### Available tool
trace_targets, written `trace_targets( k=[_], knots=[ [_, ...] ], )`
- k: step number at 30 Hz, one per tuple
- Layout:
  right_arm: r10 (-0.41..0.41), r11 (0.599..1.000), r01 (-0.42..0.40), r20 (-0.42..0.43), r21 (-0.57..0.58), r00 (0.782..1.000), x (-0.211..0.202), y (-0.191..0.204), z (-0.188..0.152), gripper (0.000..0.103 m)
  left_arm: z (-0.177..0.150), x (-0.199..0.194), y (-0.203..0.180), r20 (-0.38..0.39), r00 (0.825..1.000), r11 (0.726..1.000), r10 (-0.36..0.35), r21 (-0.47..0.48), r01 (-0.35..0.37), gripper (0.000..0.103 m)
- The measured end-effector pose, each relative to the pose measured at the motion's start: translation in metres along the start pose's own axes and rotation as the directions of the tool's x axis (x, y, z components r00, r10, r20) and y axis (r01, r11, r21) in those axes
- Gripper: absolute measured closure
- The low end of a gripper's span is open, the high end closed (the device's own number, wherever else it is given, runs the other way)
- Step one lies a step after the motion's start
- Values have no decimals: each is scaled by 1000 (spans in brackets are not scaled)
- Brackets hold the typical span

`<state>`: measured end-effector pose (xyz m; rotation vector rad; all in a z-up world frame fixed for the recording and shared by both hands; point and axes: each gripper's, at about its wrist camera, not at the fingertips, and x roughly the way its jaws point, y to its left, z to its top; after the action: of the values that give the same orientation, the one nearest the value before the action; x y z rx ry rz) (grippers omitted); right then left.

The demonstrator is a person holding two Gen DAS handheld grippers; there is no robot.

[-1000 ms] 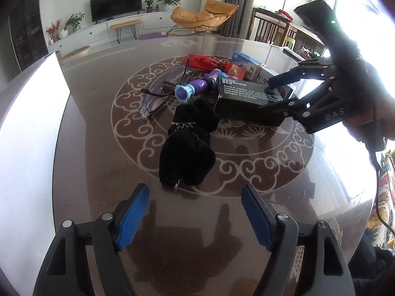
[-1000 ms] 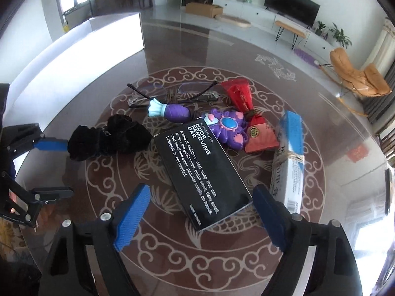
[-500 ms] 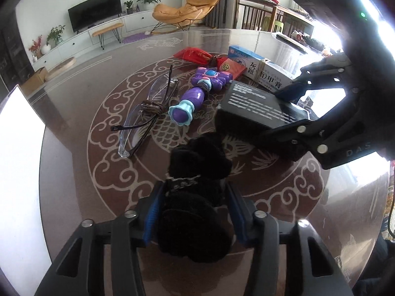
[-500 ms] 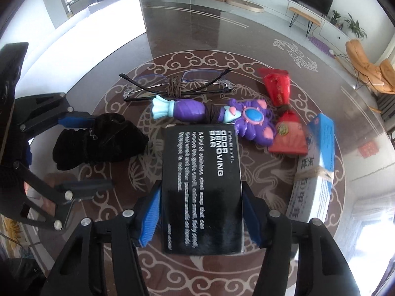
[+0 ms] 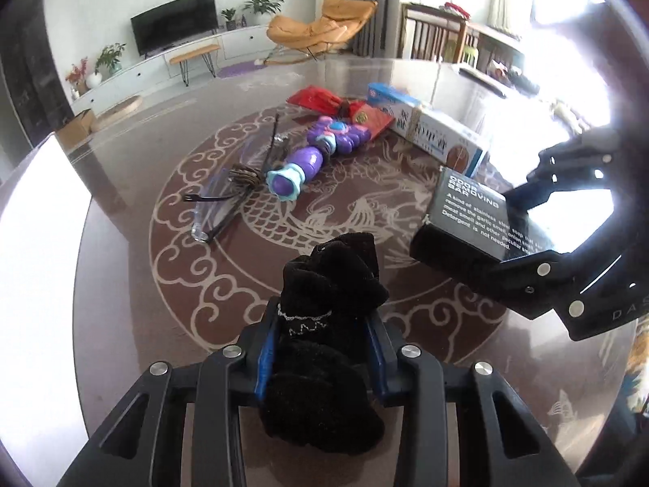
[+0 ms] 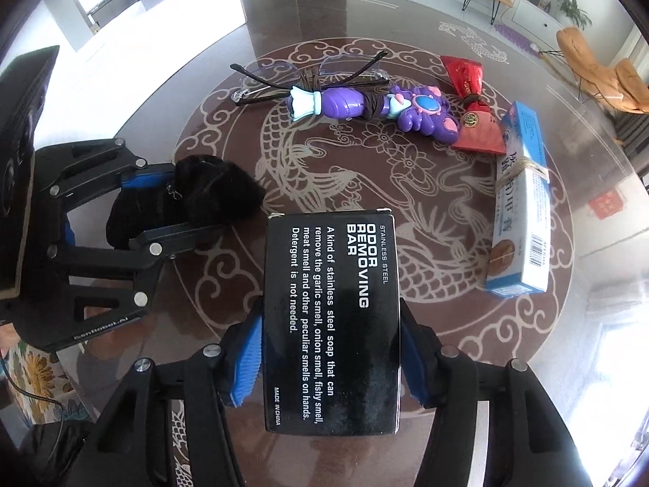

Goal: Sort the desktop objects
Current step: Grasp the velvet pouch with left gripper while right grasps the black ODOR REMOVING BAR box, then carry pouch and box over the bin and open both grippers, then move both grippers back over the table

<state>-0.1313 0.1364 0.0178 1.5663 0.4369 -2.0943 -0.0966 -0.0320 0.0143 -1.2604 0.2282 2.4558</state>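
Black and fuzzy, the soft cloth bundle [image 5: 324, 324] sits between the blue pads of my left gripper [image 5: 320, 353], and the pads squeeze it from both sides; these jaws have just been closing in on it. I cannot tell if the bundle is off the table [image 5: 134, 292] or not. My right gripper [image 6: 330, 349] pinches the black soap box [image 6: 330, 324] by its two long sides, with white words on top that say ODOR REMOVING BAR. Its jaws closed on the box a moment ago. From the left camera I see that box [image 5: 466, 219] tilted, with its far end up off the table, held by the right gripper [image 5: 523, 227] at the right side. From the right camera I see the left gripper [image 6: 170, 199] at the left side, holding the black bundle [image 6: 190, 195] low over the table. Farther back on the brown table with its pale swirly dragon pattern lie clear glasses [image 6: 308, 75], and a purple toy wand [image 6: 365, 105] just in front of them. A red packet [image 6: 472, 101] lies touching the wand's flower end. A blue and white carton [image 6: 521, 203] tied with string lies off to the right, just beside the red packet.
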Motion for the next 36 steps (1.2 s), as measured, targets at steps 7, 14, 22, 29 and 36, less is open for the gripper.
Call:
trace_targets(
  k=[7, 14, 22, 29, 36],
  knots=[
    [55, 998, -55, 114, -4, 992, -79, 34, 19, 44, -8, -133, 66, 212, 977, 981, -29, -184, 69, 66],
    [279, 957, -244, 259, -159, 925, -137, 175, 104, 44, -66, -212, 190, 158, 956, 918, 248, -352, -180, 66],
    [398, 886, -312, 217, -342, 892, -90, 346, 130, 44, -178, -197, 269, -79, 951, 793, 300, -533, -295, 59],
    [358, 902, -271, 230, -337, 905, -36, 376, 108, 41, -212, -202, 253, -94, 915, 753, 393, -539, -378, 6],
    [136, 971, 9, 587, -237, 798, -79, 262, 32, 0, -184, -246, 172, 162, 906, 829, 391, -490, -270, 6]
  ],
)
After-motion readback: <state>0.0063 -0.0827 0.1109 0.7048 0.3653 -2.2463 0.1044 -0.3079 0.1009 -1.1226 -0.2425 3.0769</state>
